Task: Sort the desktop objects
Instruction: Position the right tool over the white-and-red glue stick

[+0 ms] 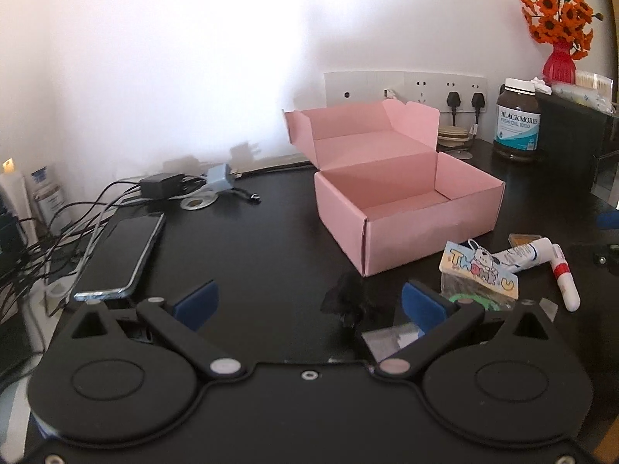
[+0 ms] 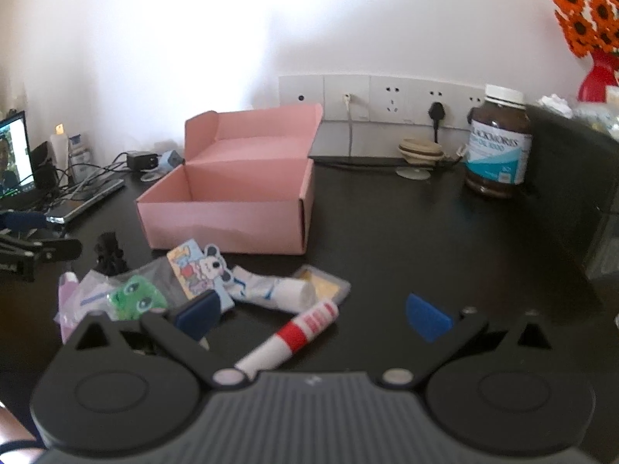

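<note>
An open, empty pink cardboard box (image 1: pixel 406 208) (image 2: pixel 228 208) stands on the dark desk. In front of it lie a cartoon dog card (image 1: pixel 479 268) (image 2: pixel 201 270), a white tube (image 1: pixel 522 253) (image 2: pixel 274 290), a red-and-white stick (image 1: pixel 565 278) (image 2: pixel 294 332), a green frog packet (image 2: pixel 135 297), a yellow flat item (image 2: pixel 325 284) and a small black object (image 1: pixel 348 299) (image 2: pixel 110 255). My left gripper (image 1: pixel 309 301) is open, with the black object between its fingers, untouched. The right gripper (image 2: pixel 313 315) is also open, with the red-and-white stick lying between its fingers.
A phone (image 1: pixel 123 255) and tangled cables (image 1: pixel 58 228) lie at the left. A brown supplement bottle (image 1: pixel 518 120) (image 2: pixel 499 143), a black box (image 2: pixel 576 178), wall sockets (image 1: pixel 406 87) and a red vase of orange flowers (image 1: pixel 557 27) stand at the back right. A laptop screen (image 2: pixel 15 150) is far left.
</note>
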Available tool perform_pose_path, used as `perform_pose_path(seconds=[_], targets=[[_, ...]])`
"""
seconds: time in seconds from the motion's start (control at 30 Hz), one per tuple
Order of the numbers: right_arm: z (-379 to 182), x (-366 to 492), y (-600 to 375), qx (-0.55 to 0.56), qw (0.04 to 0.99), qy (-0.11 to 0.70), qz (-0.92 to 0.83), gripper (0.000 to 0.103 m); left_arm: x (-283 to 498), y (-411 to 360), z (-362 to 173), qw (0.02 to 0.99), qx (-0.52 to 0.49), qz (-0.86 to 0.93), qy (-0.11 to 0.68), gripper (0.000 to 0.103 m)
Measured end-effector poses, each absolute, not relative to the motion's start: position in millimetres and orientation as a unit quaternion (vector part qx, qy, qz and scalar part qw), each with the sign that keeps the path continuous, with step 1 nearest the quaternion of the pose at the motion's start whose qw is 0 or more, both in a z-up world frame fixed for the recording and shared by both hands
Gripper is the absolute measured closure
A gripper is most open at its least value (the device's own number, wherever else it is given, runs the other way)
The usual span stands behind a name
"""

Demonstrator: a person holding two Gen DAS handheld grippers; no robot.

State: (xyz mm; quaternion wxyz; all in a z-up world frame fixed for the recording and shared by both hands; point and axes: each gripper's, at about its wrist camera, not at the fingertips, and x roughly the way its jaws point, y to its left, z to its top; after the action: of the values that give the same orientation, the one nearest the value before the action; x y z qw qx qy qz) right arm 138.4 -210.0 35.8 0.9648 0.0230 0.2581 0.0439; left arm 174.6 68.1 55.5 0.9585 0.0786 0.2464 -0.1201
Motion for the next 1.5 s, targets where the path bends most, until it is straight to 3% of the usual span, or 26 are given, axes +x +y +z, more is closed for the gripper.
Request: perform_pose_path(seconds=[0.63, 1.5], targets=[[26.4, 176.6, -209.8, 0.043, 0.965, 0.256, 0.042, 0.001, 199.6, 64.7, 39.2, 0.961, 0.068, -0.107, 0.247, 0.0], [21.5, 167.8, -210.7, 0.058, 0.972, 0.226, 0.031, 0.001, 197.8, 74.4, 40.9, 0.964, 0.038, -0.108, 0.238, 0.0]])
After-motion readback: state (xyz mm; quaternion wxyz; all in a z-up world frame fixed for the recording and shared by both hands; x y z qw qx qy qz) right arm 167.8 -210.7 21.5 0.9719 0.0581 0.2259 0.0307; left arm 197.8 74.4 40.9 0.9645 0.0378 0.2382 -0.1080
